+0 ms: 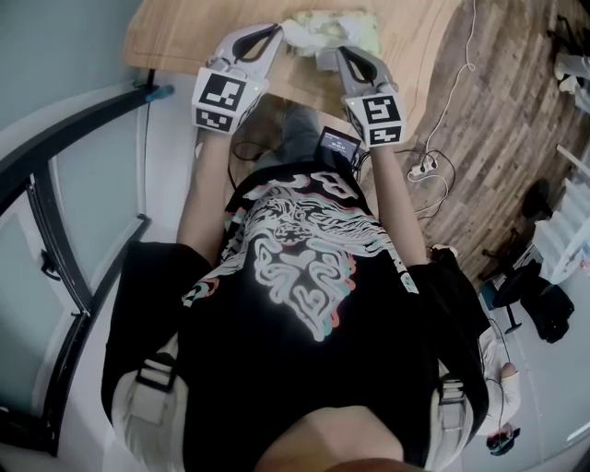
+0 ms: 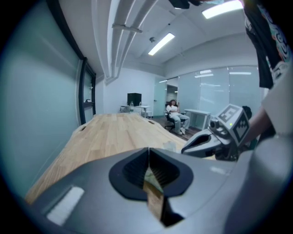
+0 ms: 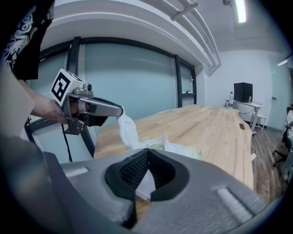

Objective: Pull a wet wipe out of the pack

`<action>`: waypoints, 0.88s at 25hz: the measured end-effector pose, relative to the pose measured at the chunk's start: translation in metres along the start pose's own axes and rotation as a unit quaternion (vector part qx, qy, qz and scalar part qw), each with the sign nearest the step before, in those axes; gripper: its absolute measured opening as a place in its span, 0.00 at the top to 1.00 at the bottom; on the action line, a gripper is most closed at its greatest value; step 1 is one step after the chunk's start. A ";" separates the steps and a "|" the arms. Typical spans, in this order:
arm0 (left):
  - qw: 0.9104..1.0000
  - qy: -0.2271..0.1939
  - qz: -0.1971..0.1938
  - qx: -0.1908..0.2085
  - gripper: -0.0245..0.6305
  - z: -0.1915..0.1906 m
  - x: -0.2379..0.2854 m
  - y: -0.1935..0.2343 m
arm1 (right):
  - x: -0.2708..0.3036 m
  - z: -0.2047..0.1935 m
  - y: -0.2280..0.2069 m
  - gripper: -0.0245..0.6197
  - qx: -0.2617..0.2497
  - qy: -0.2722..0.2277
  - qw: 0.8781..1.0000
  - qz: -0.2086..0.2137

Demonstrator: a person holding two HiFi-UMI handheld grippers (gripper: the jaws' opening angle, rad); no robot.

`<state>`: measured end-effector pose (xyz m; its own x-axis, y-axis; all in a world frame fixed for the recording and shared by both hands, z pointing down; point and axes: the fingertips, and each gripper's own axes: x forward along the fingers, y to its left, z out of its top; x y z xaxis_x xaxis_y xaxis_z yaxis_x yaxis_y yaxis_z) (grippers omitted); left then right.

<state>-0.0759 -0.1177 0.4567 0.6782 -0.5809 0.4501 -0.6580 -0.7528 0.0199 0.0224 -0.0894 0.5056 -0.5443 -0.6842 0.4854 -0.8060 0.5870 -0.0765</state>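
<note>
Currently, wet wipe (image 3: 127,130) clenched in left gripper (image 1: 276,31) jaws, stretched up from pack (image 1: 350,26), pack edge pinched by right gripper (image 1: 340,53).

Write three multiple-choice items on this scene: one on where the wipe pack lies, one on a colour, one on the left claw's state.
1. Where does the wet wipe pack lie?
A. On the wooden table
B. On the floor
C. On the person's lap

2. What colour is the wet wipe drawn out of the pack?
A. Blue
B. Black
C. White

3. How does the left claw stand?
A. Wide open and empty
B. Shut on the wet wipe
C. Shut on a cable

Key: 1 A, the head view shows the pack on the table's light wood in front of the person. 2 C, the right gripper view shows a white sheet running up from the pack. 3 B, in that view the sheet's top end is pinched at the left claw's tip, and the left gripper view shows its jaws together.
</note>
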 end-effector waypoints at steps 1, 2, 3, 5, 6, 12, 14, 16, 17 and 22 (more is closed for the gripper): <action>1.000 0.004 -0.004 0.004 0.97 -0.003 -0.002 0.000 | -0.001 -0.001 0.001 0.96 0.001 0.000 1.000 0.000; 1.000 0.008 -0.009 0.005 0.97 -0.006 -0.004 0.001 | -0.001 -0.001 0.000 0.96 0.001 0.000 1.000 0.000; 1.000 0.009 -0.012 0.002 0.97 -0.009 -0.005 0.003 | -0.002 -0.002 -0.001 0.96 0.002 0.000 1.000 -0.001; 1.000 0.010 -0.014 -0.007 0.97 -0.014 -0.006 0.007 | -0.002 -0.003 -0.003 0.96 0.004 0.001 1.000 -0.003; 1.000 0.012 -0.016 -0.009 0.97 -0.017 -0.007 0.008 | -0.002 -0.004 -0.004 0.96 0.005 0.002 1.000 -0.003; 0.995 0.079 -0.039 0.038 0.96 -0.044 -0.004 0.006 | 0.000 -0.009 -0.003 0.96 0.004 0.007 1.000 -0.002; 0.993 0.097 -0.035 0.053 0.96 -0.052 -0.001 0.008 | 0.002 -0.008 -0.003 0.96 0.003 0.008 1.000 -0.003; 0.993 0.103 -0.028 0.054 0.96 -0.059 0.003 0.011 | 0.002 -0.007 -0.004 0.96 0.003 0.007 1.000 -0.005; 0.993 0.105 -0.025 0.052 0.96 -0.061 0.005 0.011 | 0.002 -0.006 -0.004 0.96 0.004 0.006 1.000 -0.006; 0.994 0.096 -0.008 0.041 0.95 -0.065 0.015 0.010 | -0.002 -0.006 -0.006 0.96 0.004 0.004 1.000 -0.013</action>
<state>-0.0934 -0.1140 0.5221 0.6076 -0.5050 0.6131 -0.6134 -0.7887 -0.0417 0.0298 -0.0896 0.5103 -0.5218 -0.6948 0.4949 -0.8212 0.5662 -0.0709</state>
